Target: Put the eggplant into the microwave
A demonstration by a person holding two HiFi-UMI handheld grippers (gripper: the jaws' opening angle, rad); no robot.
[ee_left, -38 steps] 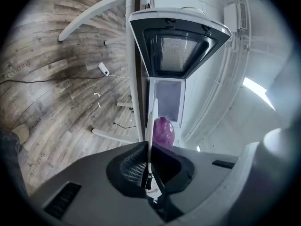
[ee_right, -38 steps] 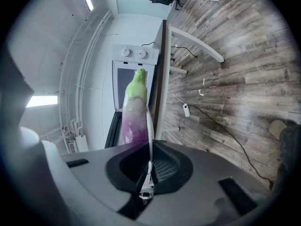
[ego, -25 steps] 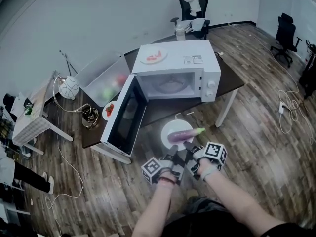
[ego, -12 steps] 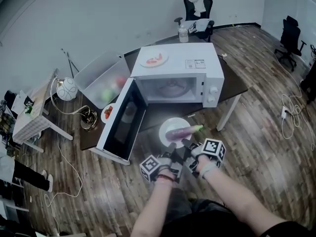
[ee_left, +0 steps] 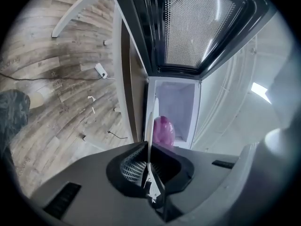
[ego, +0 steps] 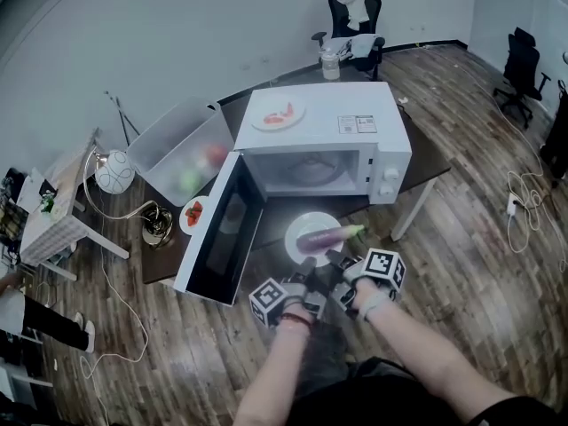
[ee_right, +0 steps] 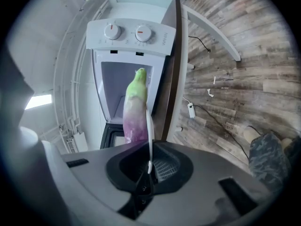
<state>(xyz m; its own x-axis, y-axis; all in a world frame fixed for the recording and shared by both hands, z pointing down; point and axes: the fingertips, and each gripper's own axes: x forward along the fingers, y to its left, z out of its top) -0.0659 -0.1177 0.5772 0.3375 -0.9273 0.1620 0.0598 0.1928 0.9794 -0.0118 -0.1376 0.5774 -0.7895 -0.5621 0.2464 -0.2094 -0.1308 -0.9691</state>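
A purple eggplant with a green stem end lies on a white plate. The plate hangs in front of the white microwave, whose door stands swung open to the left. My left gripper and right gripper are both shut on the plate's near rim, side by side. In the left gripper view the plate shows edge-on in the left gripper, with the eggplant before the cavity. In the right gripper view the eggplant lies past the right gripper.
A plate of red food rests on top of the microwave. On the dark table, left of the door, are a small dish of tomatoes and a clear bin. A bottle and an office chair are behind.
Both grippers kept their hold on the plate, which has edged slightly toward the microwave. The microwave looks a little larger and nearer in the head view.
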